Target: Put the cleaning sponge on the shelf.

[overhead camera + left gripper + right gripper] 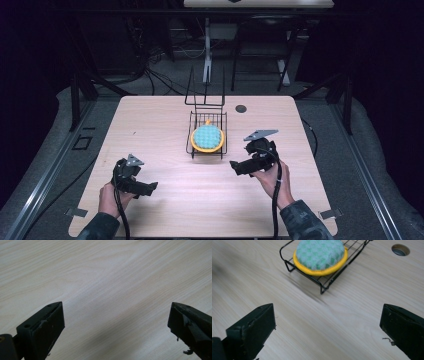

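Note:
A round sponge, yellow-rimmed with a green-and-white scrubbing face, lies on a low black wire rack at the middle of the wooden table; the right gripper view shows the sponge and the rack ahead of the jaws. My right gripper hovers to the right of the rack, pointing left, jaws wide open with nothing between them. My left gripper rests near the table's front left, open and holding nothing, over bare wood.
The rack's wire back stands upright behind it. A round cable hole sits in the table behind the rack, at the right. Beyond the table are dark floor, cables and metal stands.

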Demonstrator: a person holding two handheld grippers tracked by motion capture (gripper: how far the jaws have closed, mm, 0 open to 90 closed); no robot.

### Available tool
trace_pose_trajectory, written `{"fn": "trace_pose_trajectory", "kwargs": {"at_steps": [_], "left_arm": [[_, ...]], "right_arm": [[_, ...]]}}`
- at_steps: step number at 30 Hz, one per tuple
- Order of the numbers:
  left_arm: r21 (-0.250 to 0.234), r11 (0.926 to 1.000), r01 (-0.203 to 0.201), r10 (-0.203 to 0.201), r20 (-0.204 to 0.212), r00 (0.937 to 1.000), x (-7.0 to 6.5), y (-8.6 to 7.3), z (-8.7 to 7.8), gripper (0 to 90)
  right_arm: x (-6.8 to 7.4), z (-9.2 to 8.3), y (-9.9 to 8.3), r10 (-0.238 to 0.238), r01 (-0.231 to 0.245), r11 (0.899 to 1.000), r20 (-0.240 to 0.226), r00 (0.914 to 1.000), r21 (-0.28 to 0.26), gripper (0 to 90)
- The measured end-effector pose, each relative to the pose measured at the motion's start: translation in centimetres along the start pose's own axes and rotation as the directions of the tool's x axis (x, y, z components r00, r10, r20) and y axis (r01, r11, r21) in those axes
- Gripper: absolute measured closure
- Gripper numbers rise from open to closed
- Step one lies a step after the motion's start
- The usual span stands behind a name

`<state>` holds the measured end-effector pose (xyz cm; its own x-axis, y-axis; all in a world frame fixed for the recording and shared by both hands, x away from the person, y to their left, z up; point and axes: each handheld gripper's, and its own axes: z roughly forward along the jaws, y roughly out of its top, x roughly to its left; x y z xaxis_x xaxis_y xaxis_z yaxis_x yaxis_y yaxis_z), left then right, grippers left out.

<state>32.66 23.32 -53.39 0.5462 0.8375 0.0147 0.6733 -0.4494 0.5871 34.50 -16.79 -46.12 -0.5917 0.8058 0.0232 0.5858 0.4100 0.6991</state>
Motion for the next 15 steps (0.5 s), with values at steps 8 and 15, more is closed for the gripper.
{"fn": "trace_pose_trajectory", "kwargs": {"at_steps": [8,15], "left_arm": [[0.002,1.0000,-0.002,0.002,0.000,1.0000,0.0,0.0,0.1,1.0],[0.001,1.0000,0.003,-0.003,-0.001,1.0000,0.1,-0.1,0.1,1.0]], "right_arm": [[-0.9,-1.8,-2.9,0.021,-0.022,0.999,0.023,0.9995,0.033,0.0],[-2.1,-2.5,-5.5,0.040,-0.043,0.997,0.050,0.9979,0.062,0.0]]}}
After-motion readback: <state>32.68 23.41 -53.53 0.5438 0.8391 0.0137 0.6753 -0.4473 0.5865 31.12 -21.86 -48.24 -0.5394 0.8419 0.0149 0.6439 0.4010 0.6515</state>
